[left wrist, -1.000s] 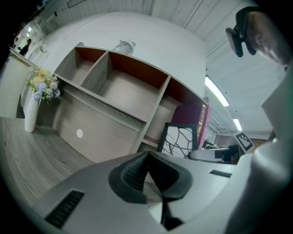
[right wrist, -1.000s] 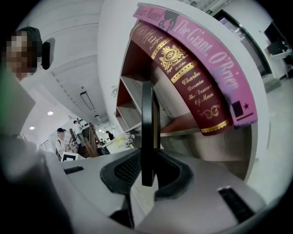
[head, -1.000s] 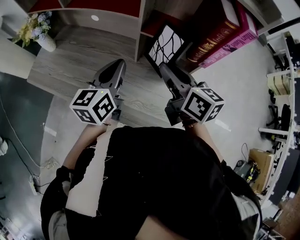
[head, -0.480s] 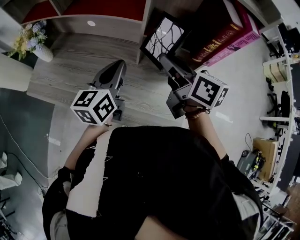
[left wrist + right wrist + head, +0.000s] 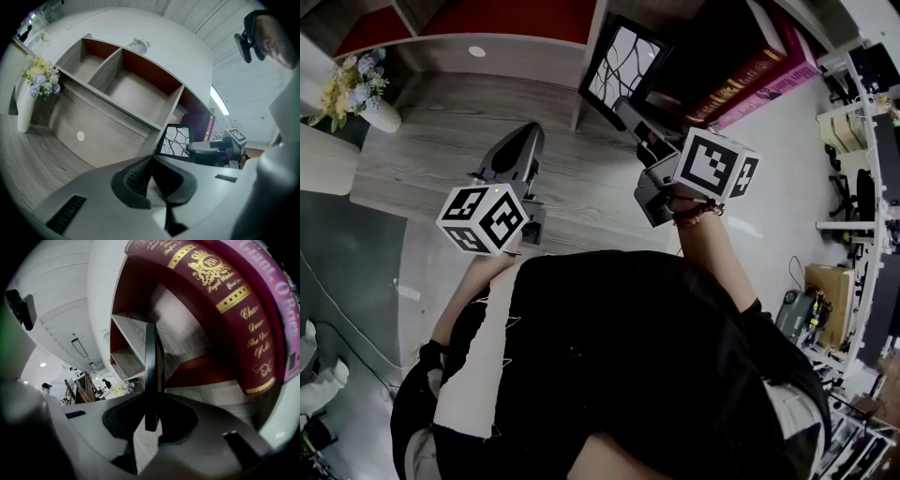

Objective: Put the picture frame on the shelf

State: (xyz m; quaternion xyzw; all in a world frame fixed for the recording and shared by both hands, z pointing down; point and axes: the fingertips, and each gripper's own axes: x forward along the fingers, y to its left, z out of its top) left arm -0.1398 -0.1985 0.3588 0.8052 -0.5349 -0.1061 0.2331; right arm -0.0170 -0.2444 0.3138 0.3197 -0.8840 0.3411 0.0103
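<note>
I am holding the picture frame (image 5: 623,64) upright by its bottom edge in the right gripper (image 5: 630,112), jaws clamped on it, just left of the maroon book (image 5: 741,80), with the shelf (image 5: 584,89) bay directly ahead, while the left gripper (image 5: 511,155) is idling, closed on nothing.

Shelf (image 5: 589,56): at the back of the table (image 5: 450,122), split into boxes side by side.
Picture frame (image 5: 623,67): at the front of a shelf box, just left of the books (image 5: 750,70), between the jaws of the right gripper (image 5: 628,108).
Books: inside that same box.
Vase with flowers (image 5: 377,108): on the table, far left.
Left gripper (image 5: 523,136): over the table, left of the right gripper.
</note>
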